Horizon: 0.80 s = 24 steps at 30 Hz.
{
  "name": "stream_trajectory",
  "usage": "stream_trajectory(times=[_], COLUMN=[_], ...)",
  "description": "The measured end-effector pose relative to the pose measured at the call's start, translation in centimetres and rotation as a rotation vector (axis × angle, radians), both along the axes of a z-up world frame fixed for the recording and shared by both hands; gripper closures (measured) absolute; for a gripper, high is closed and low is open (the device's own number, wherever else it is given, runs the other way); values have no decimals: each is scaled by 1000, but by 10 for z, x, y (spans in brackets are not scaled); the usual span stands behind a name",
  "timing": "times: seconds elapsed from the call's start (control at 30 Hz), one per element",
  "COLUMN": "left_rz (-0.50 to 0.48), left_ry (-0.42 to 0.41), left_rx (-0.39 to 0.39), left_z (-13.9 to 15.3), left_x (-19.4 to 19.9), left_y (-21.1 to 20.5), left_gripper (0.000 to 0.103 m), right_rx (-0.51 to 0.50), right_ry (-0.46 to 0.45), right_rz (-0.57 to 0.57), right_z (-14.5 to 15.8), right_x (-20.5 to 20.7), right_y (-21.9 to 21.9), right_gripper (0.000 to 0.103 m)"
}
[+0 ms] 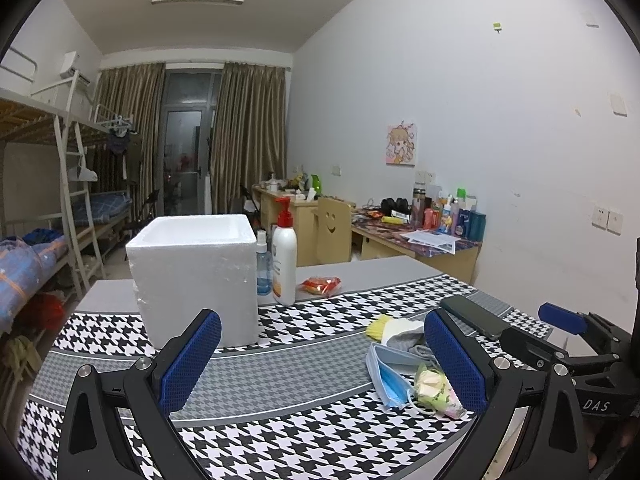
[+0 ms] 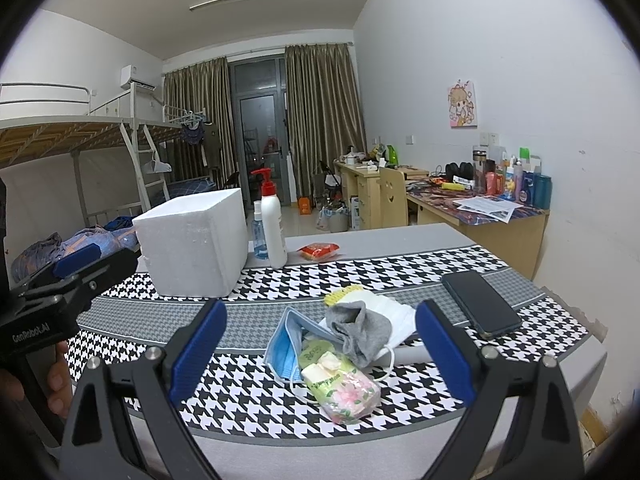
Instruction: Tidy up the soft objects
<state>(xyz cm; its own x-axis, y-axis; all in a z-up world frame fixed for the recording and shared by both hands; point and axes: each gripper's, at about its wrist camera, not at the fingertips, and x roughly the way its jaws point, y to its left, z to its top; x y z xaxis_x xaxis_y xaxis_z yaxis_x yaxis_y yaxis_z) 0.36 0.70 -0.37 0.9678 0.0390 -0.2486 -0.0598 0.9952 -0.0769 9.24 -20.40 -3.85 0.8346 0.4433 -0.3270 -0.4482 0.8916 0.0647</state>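
Both claws wide apart, nothing gripped. Left claw hovers low over the near side of the table, which is covered in a black-and-white houndstooth cloth with grey bands. Right claw hovers just near of the soft pile, pile framed between its blue pads.

Soft pile sits near-right on the table, items touching or overlapping:
- light blue disposable face mask, left of pile, ear loop trailing toward the near edge
- crumpled grey sock lying on top of a white folded face mask
- yellow knitted cloth at the far edge of the pile, partly under the white mask
- green-and-pink floral soft tissue pack, nearest item, touching the blue mask

White styrofoam box, open top, stands far-left on the table, well apart from the pile. Just right of it: small clear blue spray bottle, then tall white pump bottle with red pump head, beside each other. Red snack packet lies further right, near the far edge. Black smartphone lies flat at right, near the pile but not touching.

In the right wrist view the left claw shows at the left edge, a person's hand on its handle.
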Motion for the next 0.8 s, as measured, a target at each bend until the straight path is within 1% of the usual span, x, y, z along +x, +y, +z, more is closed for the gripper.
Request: stream_trajectory(times=[0.1, 0.47, 0.8], left_rz=[8, -10, -32], left_ry=[0, 26, 69], left_rx=[-2, 6, 13], left_z=[0, -2, -8], left_x=[0, 6, 23], left_y=[1, -2, -8], left_gripper=[1, 1, 1], right_rx=[2, 3, -4], right_ry=[-4, 6, 30], right_rz=[1, -2, -7], right_z=[1, 0, -5], right_x=[-1, 2, 14], right_y=[-1, -2, -3], right_gripper=[6, 6, 6])
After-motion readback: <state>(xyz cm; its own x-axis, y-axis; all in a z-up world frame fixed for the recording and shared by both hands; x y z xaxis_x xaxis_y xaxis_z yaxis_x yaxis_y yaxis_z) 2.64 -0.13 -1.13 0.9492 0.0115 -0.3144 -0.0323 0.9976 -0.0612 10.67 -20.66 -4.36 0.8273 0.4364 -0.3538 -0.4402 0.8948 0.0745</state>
